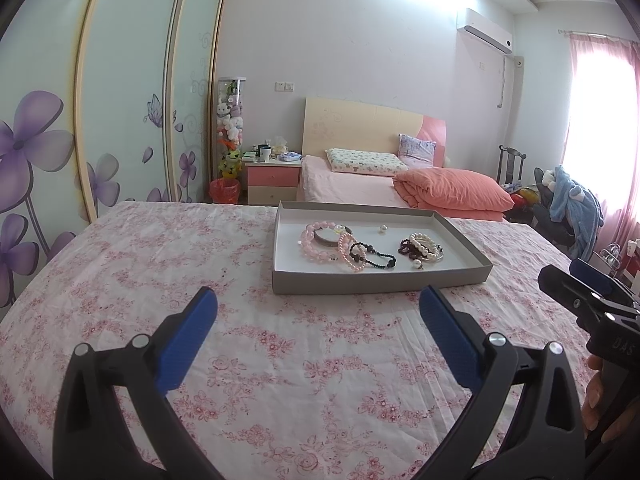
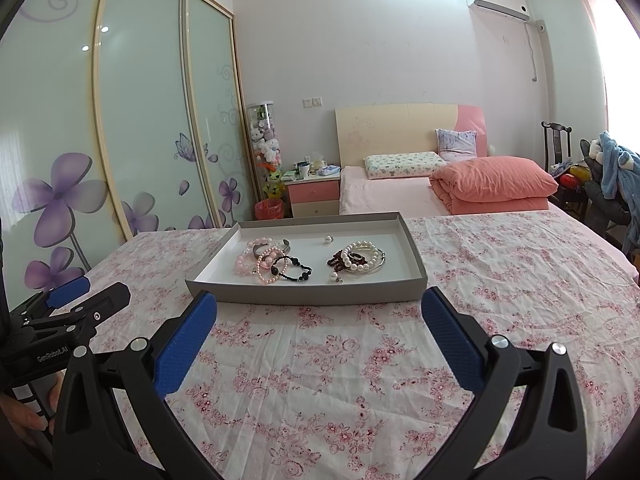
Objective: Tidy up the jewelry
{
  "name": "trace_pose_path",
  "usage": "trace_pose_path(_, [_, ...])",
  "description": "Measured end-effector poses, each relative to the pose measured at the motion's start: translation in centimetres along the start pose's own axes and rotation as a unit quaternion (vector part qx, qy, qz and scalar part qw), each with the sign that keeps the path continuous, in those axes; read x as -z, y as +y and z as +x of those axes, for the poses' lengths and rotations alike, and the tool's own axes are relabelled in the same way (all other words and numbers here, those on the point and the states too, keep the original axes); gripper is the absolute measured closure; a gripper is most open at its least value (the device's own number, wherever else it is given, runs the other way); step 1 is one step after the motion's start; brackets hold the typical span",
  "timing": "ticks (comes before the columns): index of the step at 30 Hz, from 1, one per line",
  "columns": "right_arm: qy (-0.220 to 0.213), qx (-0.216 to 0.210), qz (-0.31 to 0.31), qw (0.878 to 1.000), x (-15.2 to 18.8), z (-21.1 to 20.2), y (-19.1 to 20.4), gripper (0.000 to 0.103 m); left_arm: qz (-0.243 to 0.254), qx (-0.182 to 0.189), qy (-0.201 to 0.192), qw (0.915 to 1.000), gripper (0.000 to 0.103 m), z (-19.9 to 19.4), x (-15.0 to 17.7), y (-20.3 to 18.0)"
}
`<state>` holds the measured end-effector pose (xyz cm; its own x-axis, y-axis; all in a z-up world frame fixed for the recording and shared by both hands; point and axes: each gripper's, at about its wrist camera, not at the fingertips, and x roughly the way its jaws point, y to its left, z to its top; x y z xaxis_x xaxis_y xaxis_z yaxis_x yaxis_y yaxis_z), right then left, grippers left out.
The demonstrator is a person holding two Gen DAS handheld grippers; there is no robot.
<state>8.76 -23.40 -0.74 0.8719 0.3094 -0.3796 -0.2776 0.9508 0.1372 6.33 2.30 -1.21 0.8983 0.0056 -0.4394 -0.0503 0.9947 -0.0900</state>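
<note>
**Left wrist view: jewelry lies jumbled in the tray, both jaws spread**

Left wrist view shows the grey tray (image 1: pixel 372 280) at centre frame on a floral-clothed surface (image 1: pixel 160 280), with the left gripper (image 1: pixel 318 308) low in the frame, jaws released and holding nothing. Inside the tray, pink bead bracelets (image 1: pixel 320 236) overlap a black bead strand (image 1: pixel 370 256); a white pearl bracelet (image 1: pixel 424 246) sits right of them on dark beads, and a loose pearl (image 1: pixel 383 229) lies apart behind. The right gripper (image 2: pixel 319 308), bottom centre of its view, is likewise spread and empty. Everything already rests in the tray, yet heaped, so this fits either sorting ahead or pieces just gathered. Separating any piece would call for a fine pinch on one strand.
</note>
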Motion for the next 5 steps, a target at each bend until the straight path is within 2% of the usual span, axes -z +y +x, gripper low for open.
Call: trace_pose_path(5, [0.0,0.0,0.0,1.0,-0.06,0.03,-0.02,0.002,0.001,0.001,0.002,1.0,0.004,0.15,0.01,-0.15])
